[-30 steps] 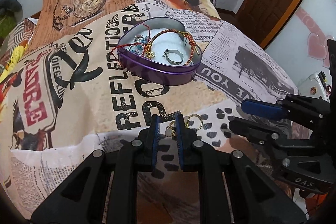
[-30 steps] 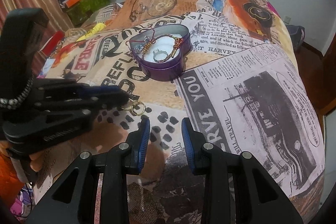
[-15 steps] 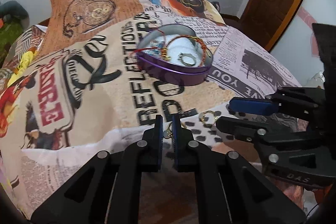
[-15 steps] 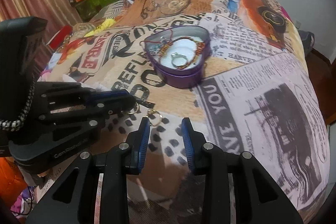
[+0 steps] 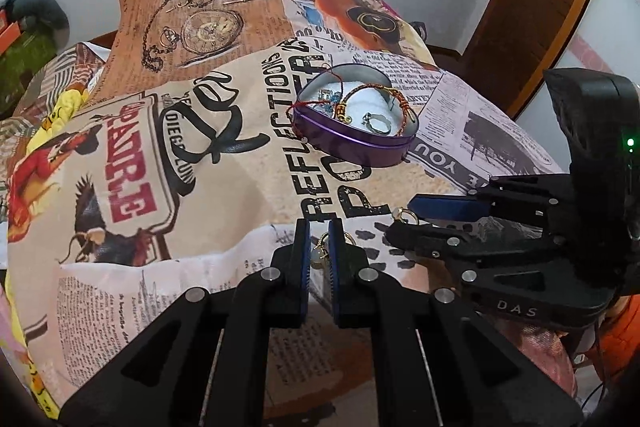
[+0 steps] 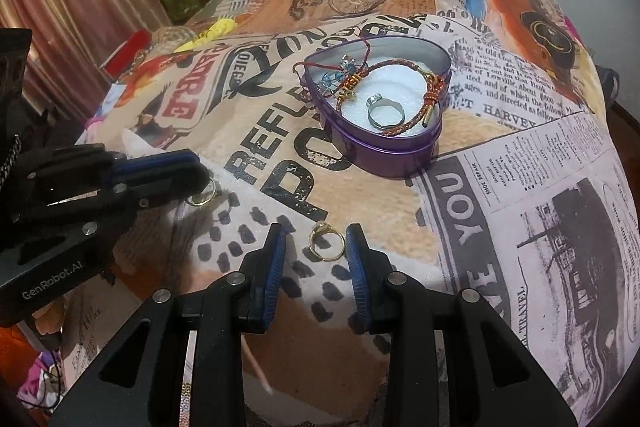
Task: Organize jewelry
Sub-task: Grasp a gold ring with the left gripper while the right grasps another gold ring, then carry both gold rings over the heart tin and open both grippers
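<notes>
Both grippers have pushed forward toward the purple heart tin (image 6: 384,151) over the last second; right gripper (image 6: 316,259) now has the loose gold ring (image 6: 326,247) sitting between its blue pads, where before the ring lay ahead and left of them. Right jaws stand wide apart, nothing held, ring flat on the printed bedspread (image 6: 520,187) and not touching either pad. Left gripper (image 5: 319,245) is nearly closed on a second gold ring (image 5: 320,255) with a pale bead or stone, pinched at the pad tips. For the right pickup I'd say: drop the tips to the fabric, centre the band, close slowly so it doesn't skate or tip out on soft cloth. Ring is thin, glossy, small raised setting on top, likely slippery. Tin sits further up the bed, lid off, white lining, already holding a silver ring (image 6: 384,113), a red-gold cord bracelet (image 6: 416,99) and something blue I can't make out.
</notes>
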